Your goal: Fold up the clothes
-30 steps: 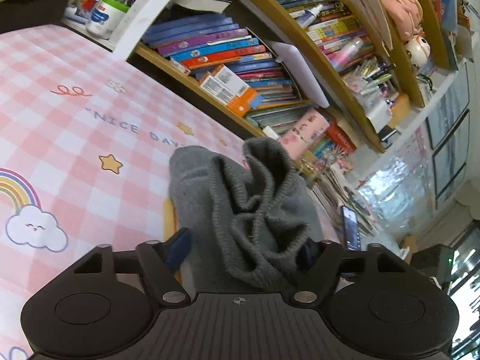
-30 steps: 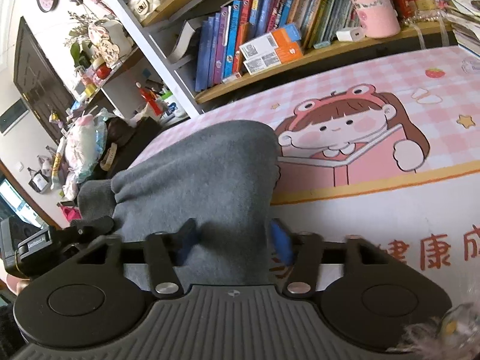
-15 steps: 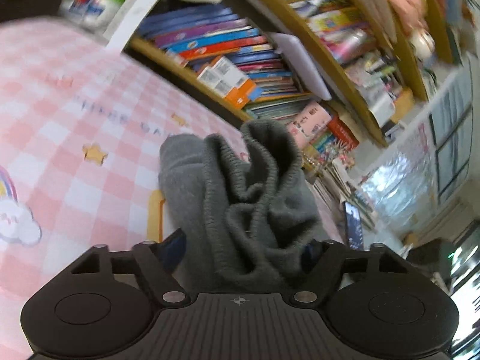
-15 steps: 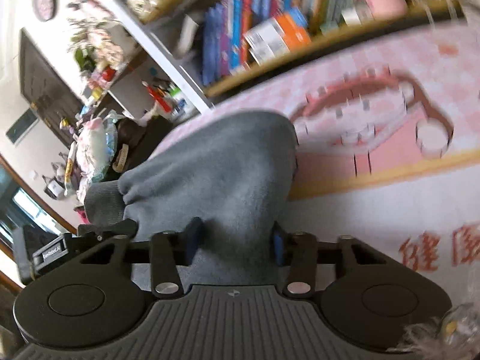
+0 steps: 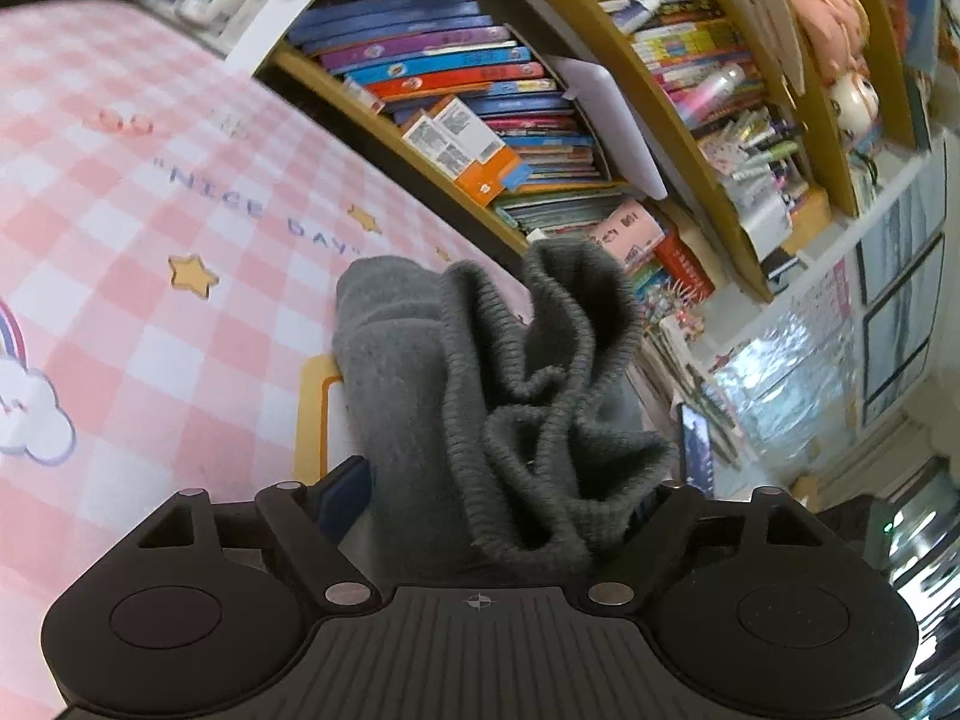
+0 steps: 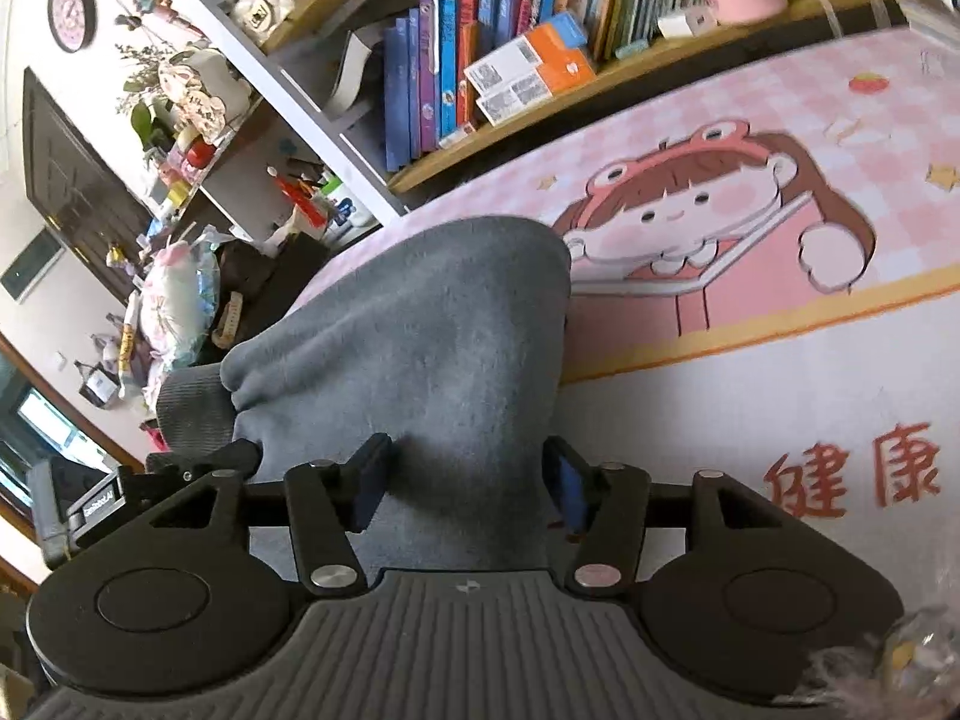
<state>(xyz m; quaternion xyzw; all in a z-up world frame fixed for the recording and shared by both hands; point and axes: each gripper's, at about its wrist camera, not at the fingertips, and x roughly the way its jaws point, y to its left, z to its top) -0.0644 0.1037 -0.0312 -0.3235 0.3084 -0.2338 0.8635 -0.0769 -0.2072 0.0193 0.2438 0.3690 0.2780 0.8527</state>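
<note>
Left wrist view, lower centre: the left gripper (image 5: 504,495) was closed on a bunched, ribbed edge of the grey garment (image 5: 480,396), whose folds rose toward mid-frame. Right wrist view, lower centre: the right gripper (image 6: 465,480) held a smoother stretch of the same garment (image 6: 420,348) between its blue pads (image 6: 567,492); the cloth filled the gap from pad to pad, and it sloped up and left to a ribbed cuff at the left edge. Behind the cloth in both views lay the pink checked mat (image 5: 138,228), and beyond it, along the upper frame, the bookshelf (image 6: 480,72). Judged step: the garment was carried, held at two points, above the mat, within a fold or a repositioning; which one could not be told. The next move called for keeping both grips firm and the span between them taut and level, so that the cloth met the mat without creases
</note>
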